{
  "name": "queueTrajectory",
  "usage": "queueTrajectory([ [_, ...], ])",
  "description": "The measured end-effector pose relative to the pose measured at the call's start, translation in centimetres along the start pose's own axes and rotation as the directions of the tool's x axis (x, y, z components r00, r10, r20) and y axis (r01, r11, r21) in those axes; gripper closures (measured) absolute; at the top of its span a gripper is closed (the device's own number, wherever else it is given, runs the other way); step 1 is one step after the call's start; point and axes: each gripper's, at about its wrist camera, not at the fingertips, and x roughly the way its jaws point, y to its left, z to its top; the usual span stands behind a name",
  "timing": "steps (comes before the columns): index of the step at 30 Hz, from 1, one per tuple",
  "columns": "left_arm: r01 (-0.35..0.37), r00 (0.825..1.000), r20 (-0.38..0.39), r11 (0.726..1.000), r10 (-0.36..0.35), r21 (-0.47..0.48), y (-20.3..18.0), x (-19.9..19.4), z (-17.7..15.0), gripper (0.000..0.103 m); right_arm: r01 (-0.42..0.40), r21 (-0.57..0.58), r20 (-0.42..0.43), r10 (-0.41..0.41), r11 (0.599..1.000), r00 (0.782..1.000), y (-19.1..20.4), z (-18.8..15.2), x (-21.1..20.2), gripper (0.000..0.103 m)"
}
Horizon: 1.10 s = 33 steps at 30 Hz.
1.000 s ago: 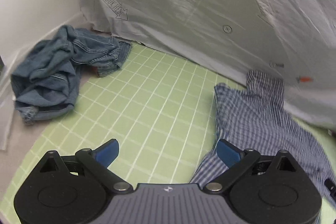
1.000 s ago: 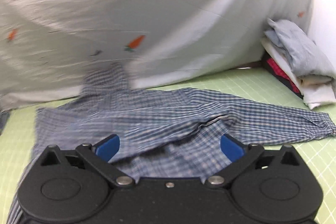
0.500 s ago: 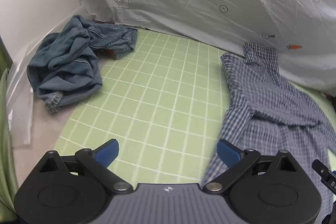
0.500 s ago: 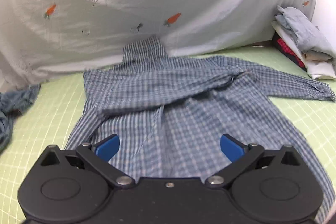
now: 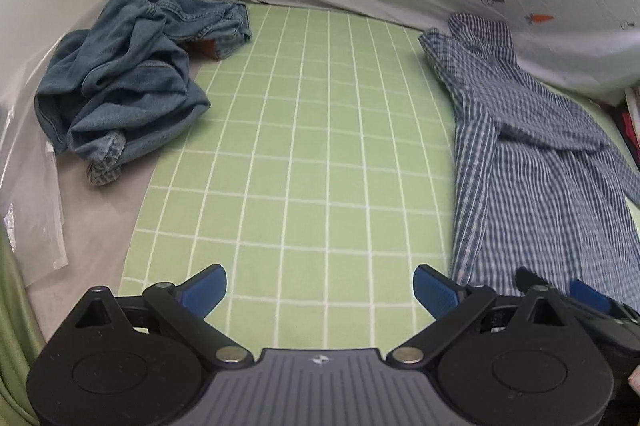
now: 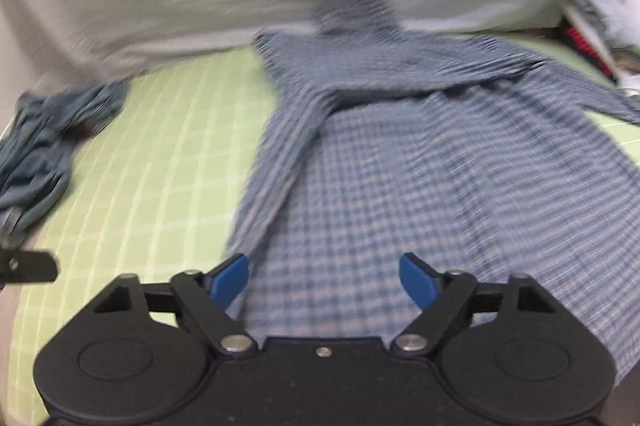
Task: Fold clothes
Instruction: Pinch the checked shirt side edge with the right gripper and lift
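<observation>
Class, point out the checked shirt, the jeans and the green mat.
checked shirt (image 6: 420,166), right wrist view, middle of the body.
jeans (image 5: 128,86), left wrist view, centre of the heap.
green mat (image 5: 304,154), left wrist view, bare middle.

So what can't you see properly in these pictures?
- Checked shirt: smeared by motion blur in the right wrist view; its bottom hem hides behind the right gripper.
- Folded clothes pile: cut off by the right edge.
- Jeans: bunched up, so their shape is unclear.
</observation>
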Motion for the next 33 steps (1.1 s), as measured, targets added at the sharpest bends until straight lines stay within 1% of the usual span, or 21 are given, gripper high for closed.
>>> queueTrajectory([
  [1, 0.001, 1.000, -0.002, 1.000, -0.001, 0.005, 0.3, -0.1, -0.2, 0.004, -0.013, -0.004, -0.010, 0.013, 1.000, 1.000, 0.6, -0.4, 0.1, 0.033],
  [2, 0.001, 1.000, -0.004, 1.000, -0.001, 0.009, 0.7, -0.3, -0.4, 0.004, -0.025, -0.004, -0.018, 0.025, 1.000, 1.000, 1.1, -0.8, 0.3, 0.039],
  [3, 0.000, 1.000, -0.006, 1.000, 0.000, 0.011, 1.0, -0.4, -0.6, 0.004, -0.039, -0.007, -0.027, 0.039, 0.999, 0.999, 1.5, -1.1, 0.5, 0.043],
  [7, -0.014, 1.000, -0.009, 1.000, 0.014, 0.015, 2.0, -0.8, -1.0, 0.004, -0.082, -0.040, -0.054, 0.080, 0.996, 0.995, 3.0, -2.2, 1.2, 0.048],
  [8, -0.018, 1.000, -0.009, 1.000, 0.018, 0.016, 2.1, -0.9, -1.1, 0.004, -0.089, -0.051, -0.061, 0.086, 0.995, 0.994, 3.3, -2.4, 1.3, 0.055],
  [9, -0.021, 1.000, -0.009, 1.000, 0.021, 0.016, 2.2, -1.0, -1.2, 0.004, -0.095, -0.056, -0.068, 0.091, 0.994, 0.993, 3.4, -2.6, 1.4, 0.063],
  [10, -0.024, 1.000, -0.009, 1.000, 0.024, 0.015, 2.3, -1.1, -1.3, 0.004, -0.101, -0.062, -0.075, 0.097, 0.993, 0.992, 3.5, -2.7, 1.5, 0.067],
  [11, -0.026, 1.000, -0.009, 1.000, 0.026, 0.014, 2.4, -1.1, -1.4, 0.004, -0.108, -0.065, -0.081, 0.103, 0.992, 0.991, 3.5, -2.8, 1.7, 0.077],
  [12, -0.026, 1.000, -0.008, 1.000, 0.027, 0.010, 2.3, -1.2, -1.4, 0.004, -0.119, -0.065, -0.084, 0.114, 0.991, 0.990, 3.3, -2.8, 1.8, 0.089],
  [14, -0.027, 1.000, -0.004, 1.000, 0.027, 0.002, 2.1, -1.2, -1.3, 0.004, -0.148, -0.065, -0.077, 0.143, 0.987, 0.987, 2.8, -2.7, 1.6, 0.094],
  [15, -0.027, 1.000, -0.001, 1.000, 0.027, -0.002, 1.8, -1.2, -1.2, 0.004, -0.161, -0.065, -0.071, 0.157, 0.985, 0.985, 2.5, -2.5, 1.4, 0.099],
  [18, -0.018, 1.000, 0.012, 1.000, 0.018, -0.004, 0.6, -1.2, -0.8, 0.004, -0.199, -0.063, -0.036, 0.197, 0.978, 0.980, 1.2, -1.8, 0.1, 0.100],
  [21, -0.002, 1.000, 0.019, 1.000, 0.002, 0.007, -1.5, -1.0, -0.3, 0.004, -0.201, -0.037, 0.011, 0.201, 0.979, 0.979, -1.2, -0.6, -1.9, 0.100],
  [24, 0.023, 1.000, 0.014, 0.999, -0.023, 0.027, -4.1, -0.6, -0.3, 0.004, -0.178, 0.000, 0.064, 0.178, 0.984, 0.982, -5.0, 0.8, -3.9, 0.100],
  [28, 0.041, 0.999, 0.005, 0.998, -0.042, 0.053, -7.7, -0.5, -0.7, 0.004, -0.103, 0.007, 0.101, 0.102, 0.995, 0.990, -10.7, 2.5, -5.6, 0.101],
  [30, 0.038, 0.999, 0.001, 0.998, -0.038, 0.057, -9.2, -0.5, -1.0, 0.004, -0.077, 0.003, 0.095, 0.077, 0.997, 0.992, -13.2, 3.1, -5.4, 0.101],
  [33, 0.027, 1.000, -0.011, 0.998, -0.027, 0.057, -11.3, -0.5, -1.6, 0.004, -0.047, -0.013, 0.044, 0.048, 0.999, 0.998, -16.4, 3.0, -3.5, 0.101],
])
